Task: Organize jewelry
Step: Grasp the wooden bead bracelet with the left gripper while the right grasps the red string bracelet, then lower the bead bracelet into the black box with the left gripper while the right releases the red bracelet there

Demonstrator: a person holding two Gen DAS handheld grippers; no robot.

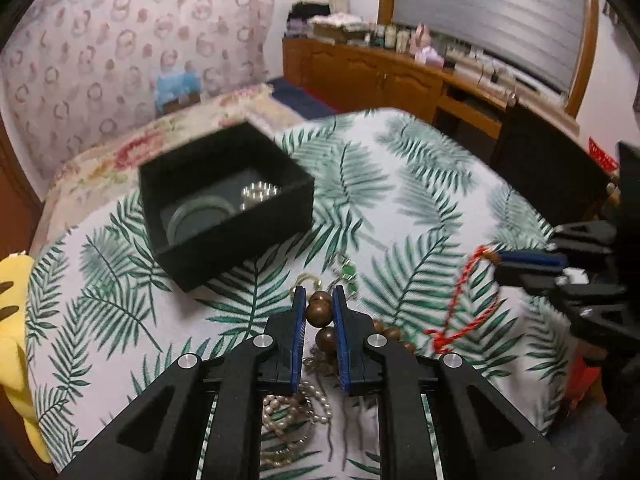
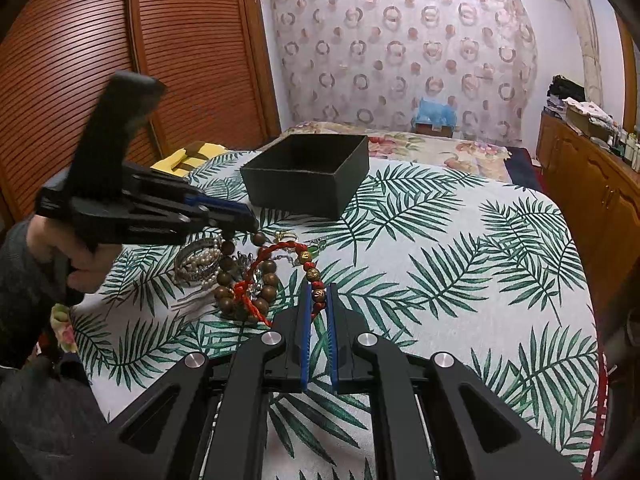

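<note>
My left gripper is shut on a brown wooden bead bracelet, whose beads trail down between the fingers. In the right wrist view the same left gripper hovers over the jewelry pile, with the bead bracelet hanging from it. My right gripper is shut on a red cord bracelet at its gold-patterned beads; from the left it is the right gripper holding the red cord. An open black box behind holds a green bangle and silver beads.
Pearl strands and a green pendant lie on the palm-leaf cloth. A yellow plush sits at the left edge. A person's hand grips the left tool. A wooden cabinet stands behind.
</note>
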